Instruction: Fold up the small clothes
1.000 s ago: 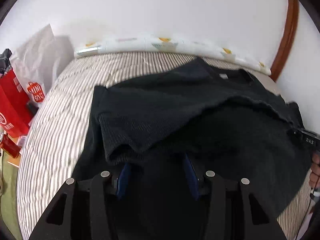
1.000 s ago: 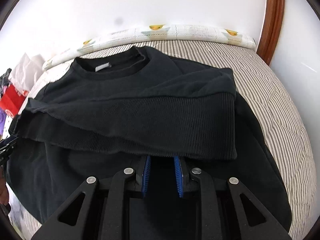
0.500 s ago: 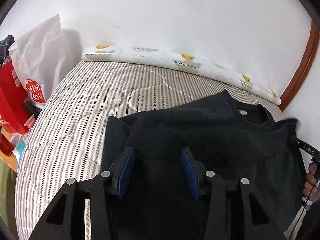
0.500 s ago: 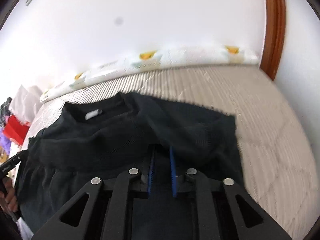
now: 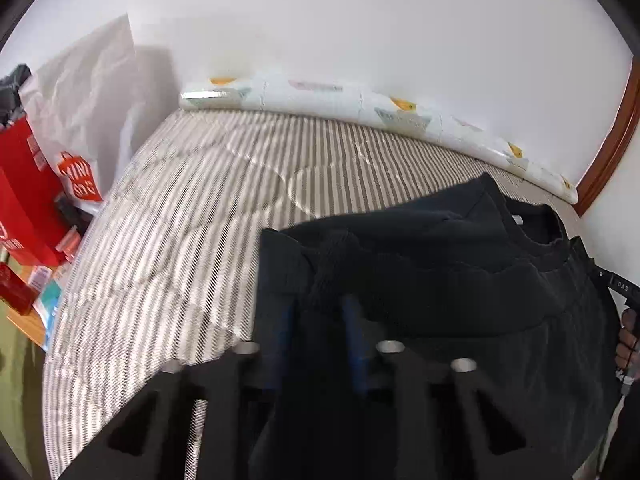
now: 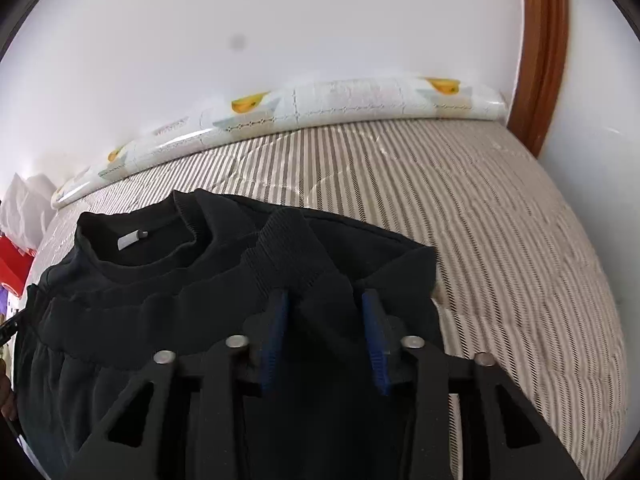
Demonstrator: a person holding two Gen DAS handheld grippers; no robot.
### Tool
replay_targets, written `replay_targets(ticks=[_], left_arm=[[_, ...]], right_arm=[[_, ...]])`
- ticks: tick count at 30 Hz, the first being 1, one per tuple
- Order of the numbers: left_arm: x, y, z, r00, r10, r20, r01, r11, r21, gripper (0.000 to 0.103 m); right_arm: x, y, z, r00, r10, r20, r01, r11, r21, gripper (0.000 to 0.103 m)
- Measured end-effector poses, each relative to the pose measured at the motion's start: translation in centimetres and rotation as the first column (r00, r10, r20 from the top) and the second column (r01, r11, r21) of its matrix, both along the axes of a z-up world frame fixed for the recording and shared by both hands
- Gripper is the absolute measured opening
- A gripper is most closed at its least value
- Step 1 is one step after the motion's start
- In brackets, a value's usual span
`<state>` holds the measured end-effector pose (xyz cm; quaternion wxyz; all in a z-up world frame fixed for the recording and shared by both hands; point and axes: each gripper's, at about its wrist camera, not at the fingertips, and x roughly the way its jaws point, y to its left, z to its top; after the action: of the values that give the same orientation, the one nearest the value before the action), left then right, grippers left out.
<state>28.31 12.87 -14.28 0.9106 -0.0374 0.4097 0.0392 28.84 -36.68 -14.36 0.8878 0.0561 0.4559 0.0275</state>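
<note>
A black sweatshirt [image 5: 460, 264] lies on the striped bed, its ribbed hem folded up to the collar [image 6: 132, 256] with its grey label. My left gripper [image 5: 318, 312] has its blue pads apart around a bunch of the hem at the garment's left corner. My right gripper [image 6: 326, 304] is open, its blue pads wide apart with the ribbed hem [image 6: 288, 248] lying loose between and ahead of them at the right corner.
The striped mattress [image 5: 192, 216] runs to a patterned bolster [image 6: 320, 104] against the white wall. Red boxes [image 5: 24, 200] and a white shopping bag [image 5: 88, 120] stand at the bed's left. A wooden door frame [image 6: 540, 48] rises at the right.
Both grippers have carried the hem forward over the body to the collar. The right gripper has opened wide and let the hem go. The left pads stand slightly closer together.
</note>
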Motion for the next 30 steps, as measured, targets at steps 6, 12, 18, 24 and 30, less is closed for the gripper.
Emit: replay_targets(ticks=[6, 12, 18, 24, 30], left_arm=[[-0.8, 0.6, 1.5, 0.994, 0.004, 0.107, 0.004, 0.997, -0.074, 0.011], [0.8, -0.5, 1.2, 0.996, -0.008, 0.085, 0.012, 0.999, -0.040, 0.011], [1.5, -0.4, 0.1, 1.000, 0.013, 0.015, -0.012, 0.999, -0.033, 0.014], [0.9, -0.5, 0.2, 1.000, 0.012, -0.020, -0.012, 0.999, -0.031, 0.020], [-1.4, -0.8, 0.7, 0.999, -0.002, -0.049, 0.000, 0.999, -0.053, 0.026]], right_arm=[[-1.7, -1.3, 2.8, 0.991, 0.000, 0.131, -0.005, 0.999, 0.039, 0.010], [-1.8, -3.4, 2.6, 0.991, -0.051, 0.127, 0.041, 0.996, 0.079, 0.010], [-0.4, -3.3, 0.1, 0.997, -0.064, 0.033, 0.062, 0.997, 0.052, 0.015], [-1.9, -4.0, 0.6, 0.998, -0.065, 0.019, 0.064, 0.996, 0.056, 0.034], [-5.8, -5.5, 1.6, 0.996, -0.091, 0.018, 0.091, 0.996, 0.014, 0.053]])
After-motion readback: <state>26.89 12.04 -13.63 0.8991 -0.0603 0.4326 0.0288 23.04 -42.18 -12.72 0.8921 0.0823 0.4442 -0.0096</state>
